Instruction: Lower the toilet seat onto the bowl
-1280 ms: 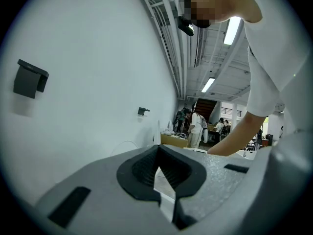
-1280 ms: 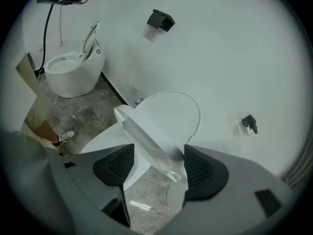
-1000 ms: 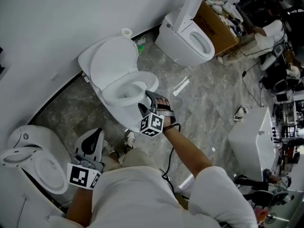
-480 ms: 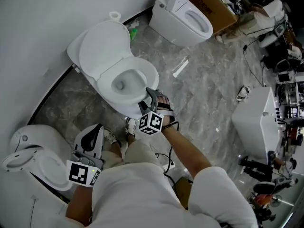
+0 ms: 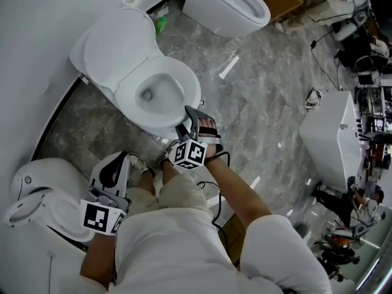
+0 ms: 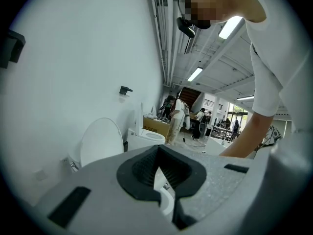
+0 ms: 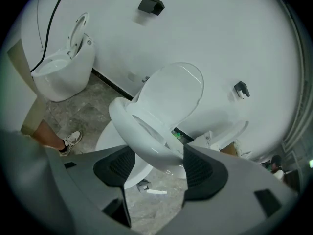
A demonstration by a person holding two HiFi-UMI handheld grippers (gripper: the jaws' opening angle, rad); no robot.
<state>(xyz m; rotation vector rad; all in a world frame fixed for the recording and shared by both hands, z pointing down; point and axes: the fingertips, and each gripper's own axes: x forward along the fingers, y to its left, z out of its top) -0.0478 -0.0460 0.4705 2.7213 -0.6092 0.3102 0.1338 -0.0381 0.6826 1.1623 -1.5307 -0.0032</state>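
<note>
Seat (image 7: pixel 122 124) hangs part-way down, tilted above the bowl (image 7: pixel 107 138), with the lid (image 7: pixel 176 92) upright against the wall behind it. The right gripper (image 7: pixel 155 161) has its jaws set wide and closed on the seat's front rim, one pad on each face. The left gripper (image 6: pixel 159 151) is off to the side near another toilet, its jaws together and empty.

The seat looks like stiff, glossy plastic: probably light, but smooth enough to slide out of the pads. It swings on hinges at the back, so the front rim, farthest from them, is likely the best hold and gives the most control. It should be eased down along its arc rather than dropped, since a slam could crack it or chip the bowl.
</note>
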